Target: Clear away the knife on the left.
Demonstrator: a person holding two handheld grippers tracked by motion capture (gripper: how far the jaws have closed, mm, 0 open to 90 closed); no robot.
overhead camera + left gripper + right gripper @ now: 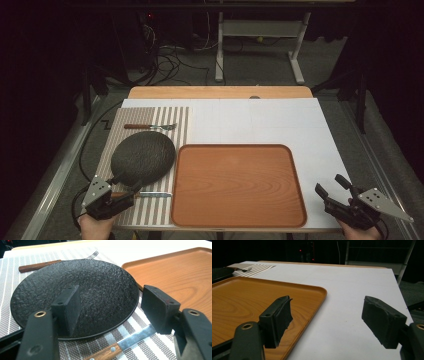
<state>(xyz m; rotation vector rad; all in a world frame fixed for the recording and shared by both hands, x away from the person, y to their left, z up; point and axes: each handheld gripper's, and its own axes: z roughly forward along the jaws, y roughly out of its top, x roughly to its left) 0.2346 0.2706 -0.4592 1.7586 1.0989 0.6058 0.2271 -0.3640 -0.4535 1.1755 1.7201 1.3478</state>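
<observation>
Left gripper (110,312) spread wide, jaws straddling near rim of round black pebbled plate (75,297); nothing pinched. Plate lay on striped grey-white placemat (150,117), wooden-handled knife (125,343) just beside its near edge, wooden-handled fork (150,126) beyond. Likely lining up rim grasp. Right gripper (327,320) spread, idle over worktop (300,125) beside empty brown wooden tray (239,184), probable destination.

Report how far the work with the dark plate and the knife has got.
Nothing looks moved yet: the dark plate, fork and knife all lie on the striped mat, and the wooden tray holds nothing. In hand: the left gripper, open, sits at the plate's near rim above the knife. The right gripper waits open beside the tray. Any gripping and lifting remains.
</observation>
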